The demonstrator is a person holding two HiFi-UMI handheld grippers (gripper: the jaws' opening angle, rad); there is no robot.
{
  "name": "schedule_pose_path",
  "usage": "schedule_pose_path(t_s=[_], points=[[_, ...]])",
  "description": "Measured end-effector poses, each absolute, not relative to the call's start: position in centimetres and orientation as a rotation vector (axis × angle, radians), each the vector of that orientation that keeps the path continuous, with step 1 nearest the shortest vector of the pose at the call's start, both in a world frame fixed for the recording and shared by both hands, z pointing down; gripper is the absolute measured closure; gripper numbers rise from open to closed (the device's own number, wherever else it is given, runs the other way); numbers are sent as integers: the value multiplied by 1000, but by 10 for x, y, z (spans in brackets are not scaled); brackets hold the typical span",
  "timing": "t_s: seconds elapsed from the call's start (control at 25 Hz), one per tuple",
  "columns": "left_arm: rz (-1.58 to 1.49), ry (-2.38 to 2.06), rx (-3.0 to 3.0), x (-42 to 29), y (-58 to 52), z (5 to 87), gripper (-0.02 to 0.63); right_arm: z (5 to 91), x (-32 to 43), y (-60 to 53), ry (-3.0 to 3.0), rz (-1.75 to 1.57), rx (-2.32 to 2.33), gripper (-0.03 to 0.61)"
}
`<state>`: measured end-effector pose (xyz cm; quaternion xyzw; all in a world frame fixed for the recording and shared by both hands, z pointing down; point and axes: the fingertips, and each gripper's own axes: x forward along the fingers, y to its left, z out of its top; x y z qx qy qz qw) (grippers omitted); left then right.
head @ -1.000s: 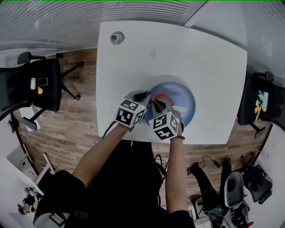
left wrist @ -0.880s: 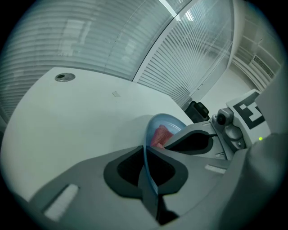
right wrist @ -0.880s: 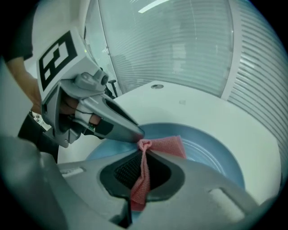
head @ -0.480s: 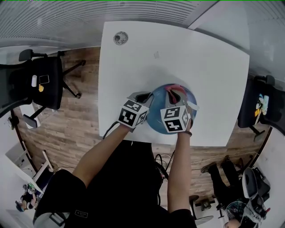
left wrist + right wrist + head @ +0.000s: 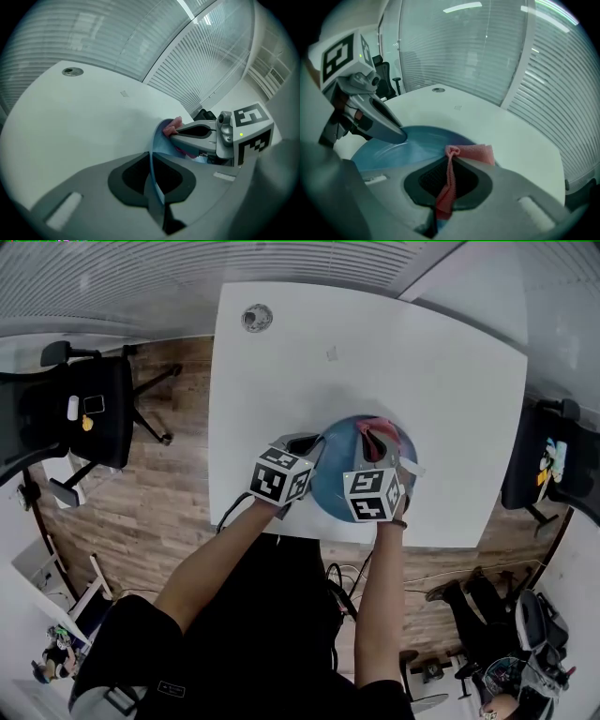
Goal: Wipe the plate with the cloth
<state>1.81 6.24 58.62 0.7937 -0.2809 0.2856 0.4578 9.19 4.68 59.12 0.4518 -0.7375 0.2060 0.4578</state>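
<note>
Head view is showing the plate [image 5: 330, 488] near the 6 o'clock edge of the table [image 5: 281, 362], the left gripper [image 5: 309, 444] pinching its 9 o'clock rim, the right gripper [image 5: 375, 448] clamping the cloth [image 5: 380, 426] at 1 o'clock; it should be pressing flat, sweeping evenly.

Blue round plate [image 5: 335, 474], ctr-right of frame, near bottom edge of white table [image 5: 281, 362]. Pink knit cloth [image 5: 378, 432], bunched, lies on plate's upper-right part.
</note>
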Motion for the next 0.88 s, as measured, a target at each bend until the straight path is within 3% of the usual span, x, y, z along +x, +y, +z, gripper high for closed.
schedule_pose_path(t_s=[0.88], points=[[665,-722,1955,17,62,587,597,595,27,184,-1929,430,729,565]])
